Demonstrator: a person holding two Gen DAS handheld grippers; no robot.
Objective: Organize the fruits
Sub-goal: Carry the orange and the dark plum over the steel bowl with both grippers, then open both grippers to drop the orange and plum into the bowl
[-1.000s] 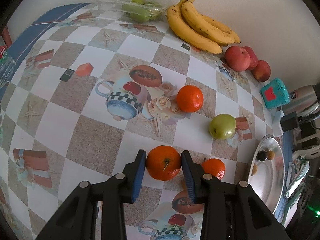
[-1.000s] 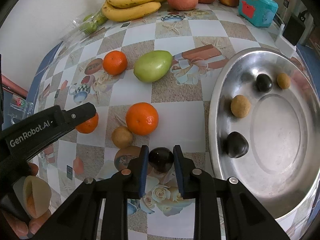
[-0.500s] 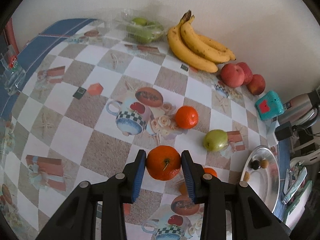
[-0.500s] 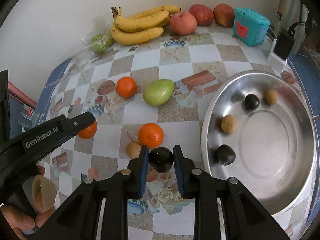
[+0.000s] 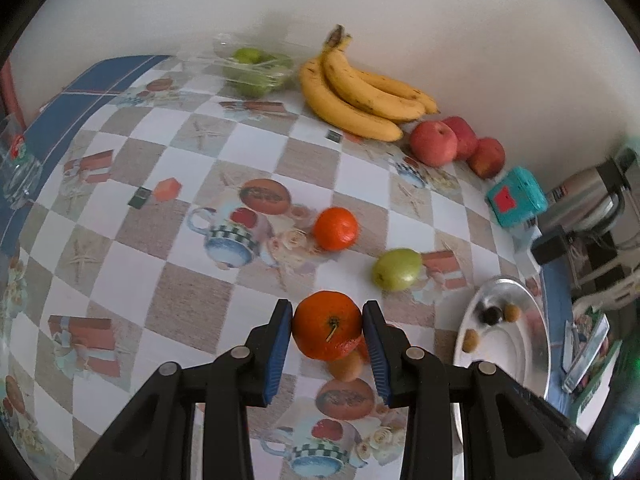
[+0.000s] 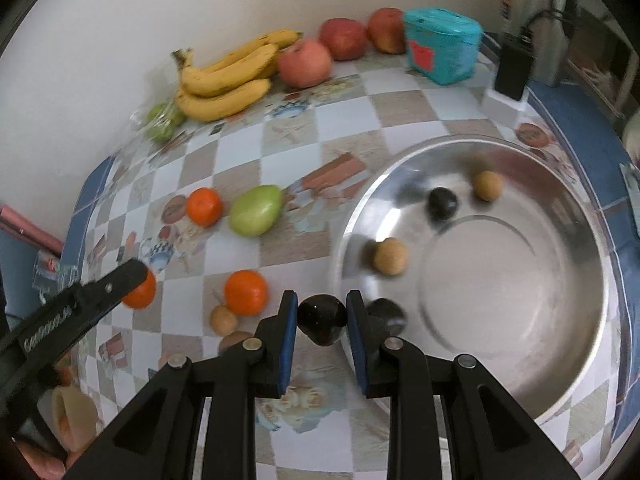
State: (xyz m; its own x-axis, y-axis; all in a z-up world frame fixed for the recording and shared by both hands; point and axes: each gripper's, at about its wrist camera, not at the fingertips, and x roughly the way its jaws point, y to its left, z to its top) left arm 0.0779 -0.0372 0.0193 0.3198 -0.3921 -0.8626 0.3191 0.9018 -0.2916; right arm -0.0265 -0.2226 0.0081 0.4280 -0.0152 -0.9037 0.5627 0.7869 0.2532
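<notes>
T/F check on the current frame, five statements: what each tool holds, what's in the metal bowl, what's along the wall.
1. The left tool is shut on an orange. True.
2. The right tool is empty. False: it grips a dark round fruit.
3. The metal bowl holds four small fruits, two dark and two tan. True.
4. The green pear lies inside the bowl. False: it lies on the tablecloth, left of the bowl.
5. The bananas lie by the wall next to red apples. True.
</notes>
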